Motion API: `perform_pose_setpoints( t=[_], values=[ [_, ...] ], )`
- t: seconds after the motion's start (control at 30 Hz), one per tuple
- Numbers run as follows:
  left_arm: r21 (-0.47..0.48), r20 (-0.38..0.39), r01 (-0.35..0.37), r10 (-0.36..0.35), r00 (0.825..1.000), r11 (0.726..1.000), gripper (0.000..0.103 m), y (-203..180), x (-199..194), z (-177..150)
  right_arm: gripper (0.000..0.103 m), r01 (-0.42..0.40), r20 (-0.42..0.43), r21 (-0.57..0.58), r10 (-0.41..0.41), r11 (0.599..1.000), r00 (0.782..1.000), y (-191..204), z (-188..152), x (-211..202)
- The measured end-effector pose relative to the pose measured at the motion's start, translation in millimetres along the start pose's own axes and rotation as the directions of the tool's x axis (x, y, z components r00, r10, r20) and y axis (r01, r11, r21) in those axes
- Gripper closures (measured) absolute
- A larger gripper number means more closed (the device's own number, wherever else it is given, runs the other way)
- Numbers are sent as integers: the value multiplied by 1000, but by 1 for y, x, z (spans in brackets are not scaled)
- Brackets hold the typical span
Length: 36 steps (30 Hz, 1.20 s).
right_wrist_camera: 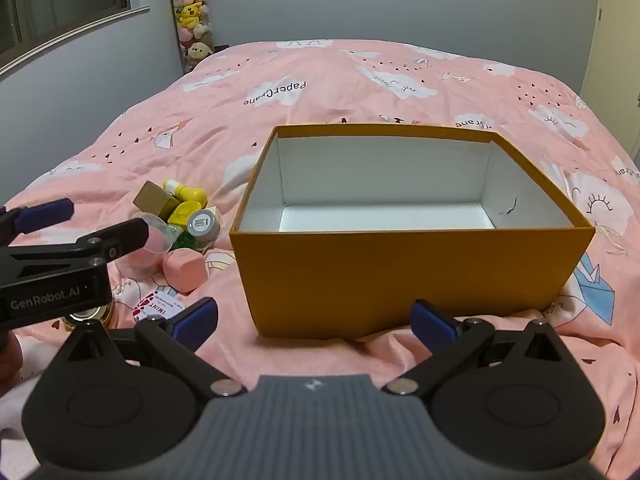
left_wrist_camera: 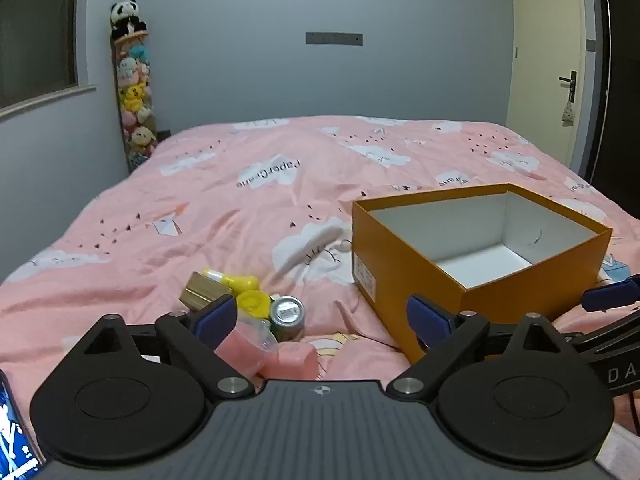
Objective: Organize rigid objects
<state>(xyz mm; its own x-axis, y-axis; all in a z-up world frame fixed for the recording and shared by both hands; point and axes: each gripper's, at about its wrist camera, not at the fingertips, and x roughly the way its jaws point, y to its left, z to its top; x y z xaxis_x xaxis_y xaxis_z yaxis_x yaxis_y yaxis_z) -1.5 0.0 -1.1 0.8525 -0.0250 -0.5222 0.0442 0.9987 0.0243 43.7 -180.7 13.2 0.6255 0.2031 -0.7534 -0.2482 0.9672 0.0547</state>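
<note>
An open orange box [left_wrist_camera: 404, 280] with a bare white inside stands on the pink bed; in the right wrist view the orange box [right_wrist_camera: 400, 276] fills the middle. Left of it lies a small pile: a gold box [left_wrist_camera: 198, 290], a yellow bottle [left_wrist_camera: 236, 282], a green can [left_wrist_camera: 287, 316] and a pink block [left_wrist_camera: 294, 362]. My left gripper [left_wrist_camera: 320, 320] hovers open just before the pile, nothing between its fingers. My right gripper [right_wrist_camera: 316, 320] is open too, close to the box's near wall. The pile shows again as gold box [right_wrist_camera: 154, 198], can [right_wrist_camera: 204, 222] and pink block [right_wrist_camera: 186, 268].
A white and red mint packet [right_wrist_camera: 158, 308] and a round gold tin [right_wrist_camera: 90, 316] lie near the left gripper [right_wrist_camera: 106, 218]. A phone [left_wrist_camera: 16, 440] sits at the bottom left. The pink duvet [left_wrist_camera: 240, 200] stretches back to a grey wall, with a plush toy column [left_wrist_camera: 134, 92] in the left corner.
</note>
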Motion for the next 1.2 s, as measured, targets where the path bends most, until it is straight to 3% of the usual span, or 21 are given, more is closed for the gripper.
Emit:
perform_pose_setpoints(
  t=[1.2],
  values=[
    [-9,-35,-12,11,999,1000,0,4,7,-3,3,-12,-15,-1,12,1000,1000,2,-1,4]
  ],
)
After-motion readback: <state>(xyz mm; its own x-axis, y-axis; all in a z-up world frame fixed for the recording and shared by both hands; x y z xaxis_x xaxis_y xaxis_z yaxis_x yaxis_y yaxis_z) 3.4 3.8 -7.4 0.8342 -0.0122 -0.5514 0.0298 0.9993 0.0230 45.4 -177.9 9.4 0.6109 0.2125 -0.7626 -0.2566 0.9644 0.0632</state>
